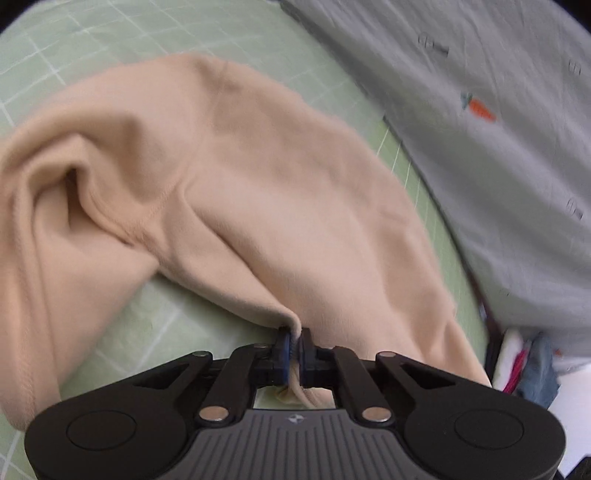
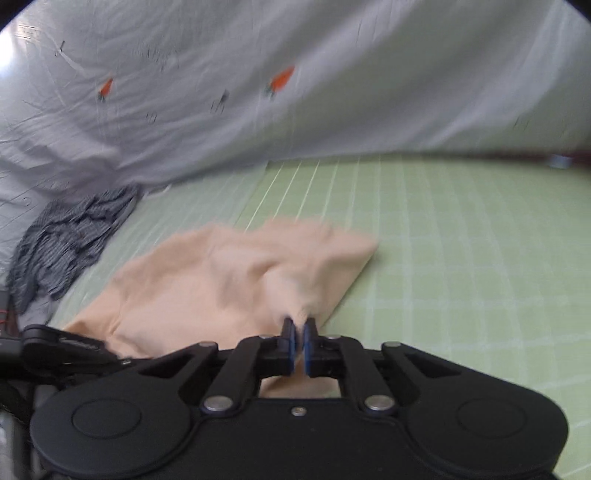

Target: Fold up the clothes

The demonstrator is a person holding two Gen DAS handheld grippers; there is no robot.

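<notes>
A beige garment [image 1: 229, 192] lies rumpled on the green grid mat [image 1: 110, 33], with a deep fold at its left. My left gripper [image 1: 294, 338] is shut on the garment's near edge, cloth bunched between its blue pads. In the right wrist view the same beige garment [image 2: 229, 273] spreads across the mat [image 2: 461, 240]. My right gripper [image 2: 299, 332] is shut on a pinch of its near right corner. The left gripper's black body [image 2: 62, 347] shows at that view's left edge.
A grey sheet with small carrot prints [image 1: 480, 110] borders the mat on the far side and fills the top of the right wrist view [image 2: 295, 74]. A crumpled dark checked garment [image 2: 70, 240] lies at the mat's left. Coloured clothes [image 1: 532, 373] sit beyond the mat's edge.
</notes>
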